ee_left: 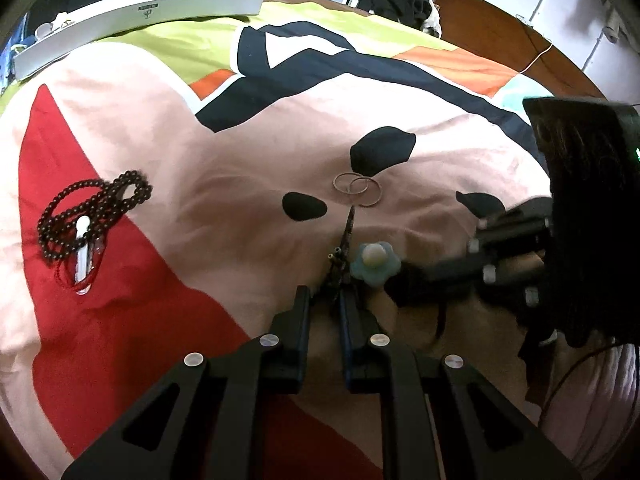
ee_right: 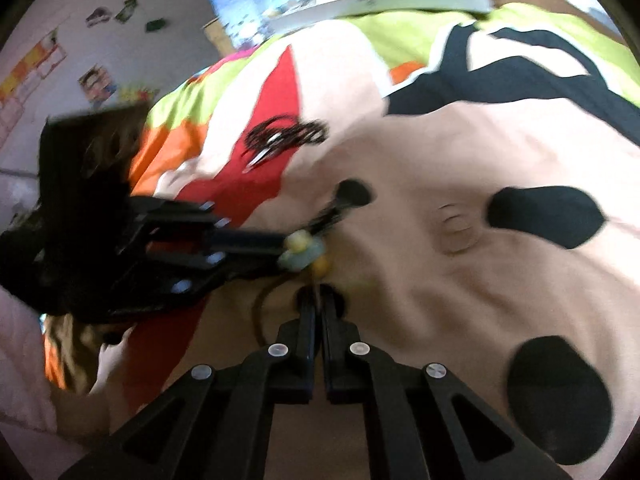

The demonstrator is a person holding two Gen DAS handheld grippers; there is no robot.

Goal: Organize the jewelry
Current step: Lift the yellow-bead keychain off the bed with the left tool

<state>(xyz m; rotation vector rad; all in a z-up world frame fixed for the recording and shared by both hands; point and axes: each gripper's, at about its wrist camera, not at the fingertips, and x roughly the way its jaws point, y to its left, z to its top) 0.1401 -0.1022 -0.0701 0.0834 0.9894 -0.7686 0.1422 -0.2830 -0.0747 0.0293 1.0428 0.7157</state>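
Bed (ee_left: 248,128), covered by a quilt printed in pink, red, green and navy with black spots; it carries every piece. White long box (ee_left: 140,20) at the far edge of the bed, well apart from the work. Right claw (ee_right: 318,300), jaws drawn almost together on a thin dark cord that hangs off the hair clip; the view is blurred, so the exact bite cannot be made out. Left claw (ee_left: 326,300), jaws narrow, closed on the near end of the hair clip (ee_left: 346,240), a slim dark metal piece lying on the pink cloth and pointing away toward the rings. Bead necklace (ee_left: 92,212), dark round beads looped over themselves on the red patch, well to the left, with a white clip (ee_left: 82,248) lying among the loops. Flower charm (ee_left: 374,266), pale blue petals with a cream centre, just beside the hair clip and between the two claws. Two thin hoop rings (ee_left: 358,190), overlapping, flat on the quilt just beyond the clip's tip. Handling, by judgement: all pieces are light; the hair clip is stiff and narrow, best held across its flat sides near the hinge end; the necklace is limp and will sag and tangle, so take it at a bunched loop; the hoops are thin, smooth and flat against soft cloth, likely to slip from the claw.
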